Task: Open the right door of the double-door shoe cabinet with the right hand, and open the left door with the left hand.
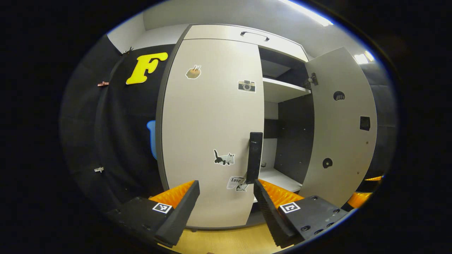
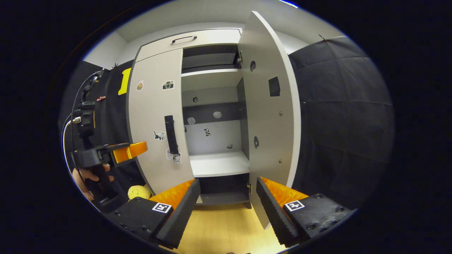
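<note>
Left door [image 1: 208, 130] (rigid hinged panel, light swing) is being lined up; black vertical handle [image 1: 254, 157] is being favoured as grip point. Left gripper [image 1: 226, 201] and right gripper [image 2: 227, 204] are being held apart, nothing clamped.

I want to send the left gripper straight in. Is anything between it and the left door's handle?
Nothing visible: the left gripper is open facing the black handle on the closed left door, with no object between them.

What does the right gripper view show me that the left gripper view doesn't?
Right gripper view: the left tongs in a hand beside the left door, a yellow soft object on the floor, stickers on the cabinet's back wall. Left gripper view: a blue shape on the cloth beside the left door. Both: left door closed, its black handle ungrasped, right door swung open.
</note>
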`<action>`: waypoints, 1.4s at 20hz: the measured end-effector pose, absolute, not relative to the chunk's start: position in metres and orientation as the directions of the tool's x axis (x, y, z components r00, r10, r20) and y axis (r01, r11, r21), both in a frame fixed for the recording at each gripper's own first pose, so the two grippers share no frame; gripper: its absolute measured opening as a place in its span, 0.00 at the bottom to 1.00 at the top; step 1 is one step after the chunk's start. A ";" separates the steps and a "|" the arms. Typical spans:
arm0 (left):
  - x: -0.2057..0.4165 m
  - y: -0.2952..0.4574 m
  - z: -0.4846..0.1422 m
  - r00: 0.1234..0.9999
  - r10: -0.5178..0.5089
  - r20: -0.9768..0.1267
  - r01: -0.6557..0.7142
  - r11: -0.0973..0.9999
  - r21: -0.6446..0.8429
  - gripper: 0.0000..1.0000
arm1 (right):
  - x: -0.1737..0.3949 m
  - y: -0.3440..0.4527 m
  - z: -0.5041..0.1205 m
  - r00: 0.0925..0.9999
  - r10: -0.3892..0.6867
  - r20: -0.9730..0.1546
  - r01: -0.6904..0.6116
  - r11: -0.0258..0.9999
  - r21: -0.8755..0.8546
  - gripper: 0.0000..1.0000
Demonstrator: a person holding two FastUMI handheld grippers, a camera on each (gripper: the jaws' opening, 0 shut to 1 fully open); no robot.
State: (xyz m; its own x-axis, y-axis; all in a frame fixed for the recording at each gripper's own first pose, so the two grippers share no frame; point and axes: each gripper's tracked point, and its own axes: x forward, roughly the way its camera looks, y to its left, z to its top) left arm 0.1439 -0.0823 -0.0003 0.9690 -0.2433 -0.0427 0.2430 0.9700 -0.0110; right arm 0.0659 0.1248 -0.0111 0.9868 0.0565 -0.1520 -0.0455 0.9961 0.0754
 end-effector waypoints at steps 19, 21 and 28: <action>0.236 -0.154 0.007 0.984 -0.170 -0.059 0.169 0.985 -0.023 0.72 | 0.085 0.134 -0.062 0.940 0.255 -0.227 -0.237 0.966 0.105 0.99; 0.238 -0.155 0.009 0.986 -0.155 -0.061 0.153 0.988 -0.035 0.64 | 0.086 0.131 -0.065 0.937 0.260 -0.234 -0.240 0.964 0.112 0.99; 0.239 -0.163 0.012 0.987 -0.151 -0.053 0.148 0.987 -0.056 0.39 | 0.083 0.124 -0.070 0.932 0.270 -0.242 -0.248 0.962 0.117 0.98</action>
State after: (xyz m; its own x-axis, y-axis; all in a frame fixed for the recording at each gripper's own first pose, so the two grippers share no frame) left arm 0.2387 -0.1630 0.0124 0.9871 -0.1508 -0.0532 0.1478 0.9874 -0.0564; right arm 0.0825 0.1244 -0.0699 0.9318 0.2701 -0.2425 -0.2484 0.9616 0.1165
